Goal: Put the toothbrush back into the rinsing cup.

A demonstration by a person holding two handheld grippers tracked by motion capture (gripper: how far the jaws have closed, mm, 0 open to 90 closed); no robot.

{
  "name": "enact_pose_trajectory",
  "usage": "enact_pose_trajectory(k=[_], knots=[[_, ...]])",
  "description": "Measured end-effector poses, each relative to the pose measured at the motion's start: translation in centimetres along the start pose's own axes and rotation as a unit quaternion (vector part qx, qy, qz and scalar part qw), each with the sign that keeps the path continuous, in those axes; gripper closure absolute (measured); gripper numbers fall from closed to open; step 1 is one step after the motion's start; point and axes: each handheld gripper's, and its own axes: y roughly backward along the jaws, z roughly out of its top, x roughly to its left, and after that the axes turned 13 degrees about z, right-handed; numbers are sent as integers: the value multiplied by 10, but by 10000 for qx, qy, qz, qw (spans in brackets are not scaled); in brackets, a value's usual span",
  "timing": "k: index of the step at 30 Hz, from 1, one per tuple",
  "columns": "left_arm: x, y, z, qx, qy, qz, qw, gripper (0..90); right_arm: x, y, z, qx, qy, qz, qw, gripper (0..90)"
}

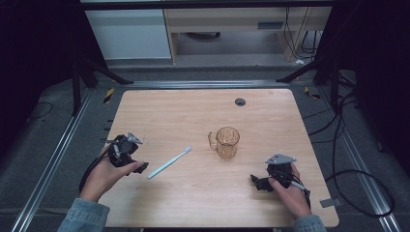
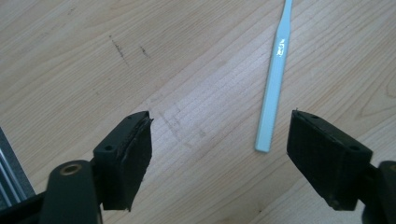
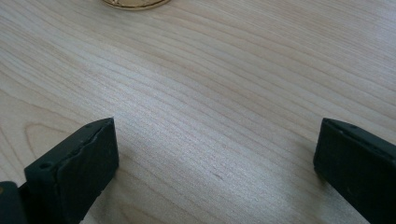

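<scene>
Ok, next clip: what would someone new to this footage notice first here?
Probably the amber see-through mug standing upright near the middle of the wooden table, with a pale blue toothbrush lying flat at an angle just to its left. After that, the two hand-held grippers at the near edge: the left gripper open, close to the toothbrush's handle end, and the right gripper open over bare wood, nearer than the mug.

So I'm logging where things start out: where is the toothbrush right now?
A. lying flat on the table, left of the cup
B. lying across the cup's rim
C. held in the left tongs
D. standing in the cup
A: the toothbrush lies flat on the table, left of the cup and apart from it; the left tongs are open with its handle end between the jaws, unheld.
</scene>
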Motion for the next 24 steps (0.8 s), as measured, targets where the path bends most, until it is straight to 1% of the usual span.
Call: enact_pose_trajectory(k=[2,3,4,5,6,8,9,10,11,12,13,14,15,16,17,18,19,20,22,24], knots=[[0,2,3,-39,-28,-38,10000,243,0,0,0,0,1,0,10000,4],[0,4,5,-73,-51,-76,9999,253,-1,-1,0,-7,92,-43,9999,4],[1,4,6,-73,-67,-79,9999,267,0,0,0,-1,-1,-4,10000,4],[2,4,8,-67,-80,-93,9999,281,1,0,0,-2,-32,-13,10000,4],[3,4,10,-44,-106,-116,9999,282,1,0,0,-7,-32,-18,10000,4],[5,1,14,-17,-87,-168,9998,291,1,0,0,-9,-34,-13,10000,4],[6,-1,15,-16,-103,-186,9998,295,-1,-1,-1,-14,119,-79,9999,4],[6,-2,17,-11,-96,-202,9997,302,1,0,0,-9,-33,-13,10000,4],[6,-2,17,-11,-96,-202,9997,313,1,0,0,-9,-33,-13,10000,4],[7,-4,18,27,-114,-218,9997,313,0,0,-1,-13,54,-54,10000,4],[6,-5,18,39,-127,-214,9997,326,1,0,0,-10,-36,-14,10000,3],[4,-5,19,53,-178,-248,9995,335,-1,-1,-1,-13,117,-82,9999,4],[3,-6,20,51,-174,-328,9993,342,0,0,0,-8,-21,-14,10000,4],[2,-7,20,40,-153,-424,9990,346,1,0,0,-10,-34,-14,10000,4],[2,-7,20,40,-153,-424,9990,356,1,0,0,-10,-34,-14,10000,4],[0,-9,21,115,-122,-499,9986,364,1,0,0,-6,-53,-22,10000,4],[0,-9,21,115,-122,-499,9986,367,1,0,0,-6,-53,-22,10000,4],[-2,-9,21,173,-171,-464,9986,367,1,0,0,-4,-48,-25,10000,4],[-5,-10,21,224,-216,-487,9983,383,1,0,0,-6,-45,-27,10000,4],[-8,-12,23,330,-340,-496,9976,404,1,0,0,-7,-49,-19,10000,4]])
